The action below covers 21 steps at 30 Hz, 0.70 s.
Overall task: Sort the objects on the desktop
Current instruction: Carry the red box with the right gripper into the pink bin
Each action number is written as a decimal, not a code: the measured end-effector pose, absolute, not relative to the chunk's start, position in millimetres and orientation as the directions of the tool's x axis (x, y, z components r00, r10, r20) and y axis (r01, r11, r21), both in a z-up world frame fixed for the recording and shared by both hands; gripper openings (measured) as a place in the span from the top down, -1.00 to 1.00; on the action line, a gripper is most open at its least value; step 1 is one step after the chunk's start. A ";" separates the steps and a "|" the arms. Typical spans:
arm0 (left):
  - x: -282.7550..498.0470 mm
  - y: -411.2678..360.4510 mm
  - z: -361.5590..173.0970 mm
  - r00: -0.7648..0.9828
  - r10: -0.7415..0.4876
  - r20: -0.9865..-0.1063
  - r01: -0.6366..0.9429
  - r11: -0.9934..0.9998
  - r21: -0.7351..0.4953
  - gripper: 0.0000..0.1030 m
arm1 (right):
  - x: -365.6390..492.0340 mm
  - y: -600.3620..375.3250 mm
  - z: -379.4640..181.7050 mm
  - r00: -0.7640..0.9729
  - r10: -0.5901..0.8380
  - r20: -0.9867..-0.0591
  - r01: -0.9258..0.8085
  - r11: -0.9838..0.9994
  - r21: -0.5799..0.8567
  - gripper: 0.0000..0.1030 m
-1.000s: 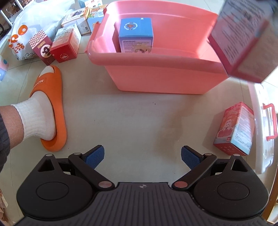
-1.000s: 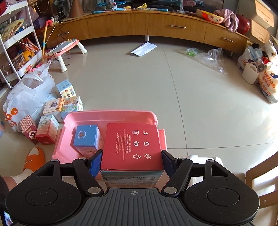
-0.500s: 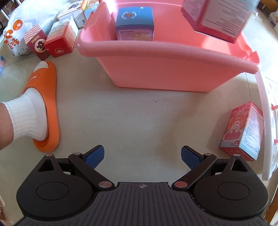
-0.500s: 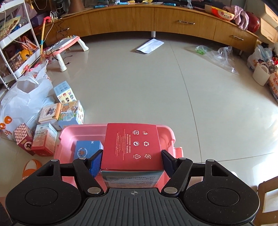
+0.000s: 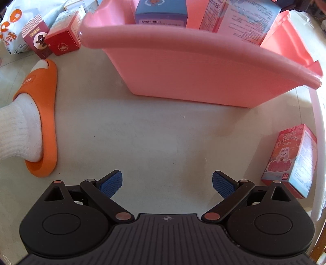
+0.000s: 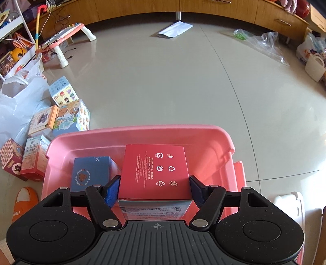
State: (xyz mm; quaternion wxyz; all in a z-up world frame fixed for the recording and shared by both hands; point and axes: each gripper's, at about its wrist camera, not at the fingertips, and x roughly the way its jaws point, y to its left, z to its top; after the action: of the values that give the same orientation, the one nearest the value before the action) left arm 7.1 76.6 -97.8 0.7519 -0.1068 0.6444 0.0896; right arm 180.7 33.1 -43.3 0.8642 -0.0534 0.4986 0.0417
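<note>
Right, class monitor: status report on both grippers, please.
Right gripper shut on red box, over pink bin. Left gripper open, empty. Blue box beside, path clear.

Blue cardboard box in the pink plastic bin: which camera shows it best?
The right wrist view: the blue cardboard box shows its whole printed top, inside the pink plastic bin, beside the red cardboard box held in the right gripper. The left wrist view shows only one side above the rim.

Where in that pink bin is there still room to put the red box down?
The bin is bare right of the held red box, out to its right wall, and along the far wall. The left side is taken by the blue box. Outside, boxes crowd the floor to the bin's left.
</note>
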 end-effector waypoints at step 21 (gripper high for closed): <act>2.3 96.1 -131.8 0.102 -0.051 -0.993 -0.353 0.932 -0.084 -0.90 | 200.8 65.5 -96.8 0.469 -0.022 -0.883 -0.150 0.983 -0.104 -0.31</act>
State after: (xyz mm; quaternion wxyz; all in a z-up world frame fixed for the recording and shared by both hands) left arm 2.3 96.1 -131.8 0.7264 -0.1524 0.6621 0.1038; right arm 200.8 65.5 -96.8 0.8529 -0.0838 0.5140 0.0376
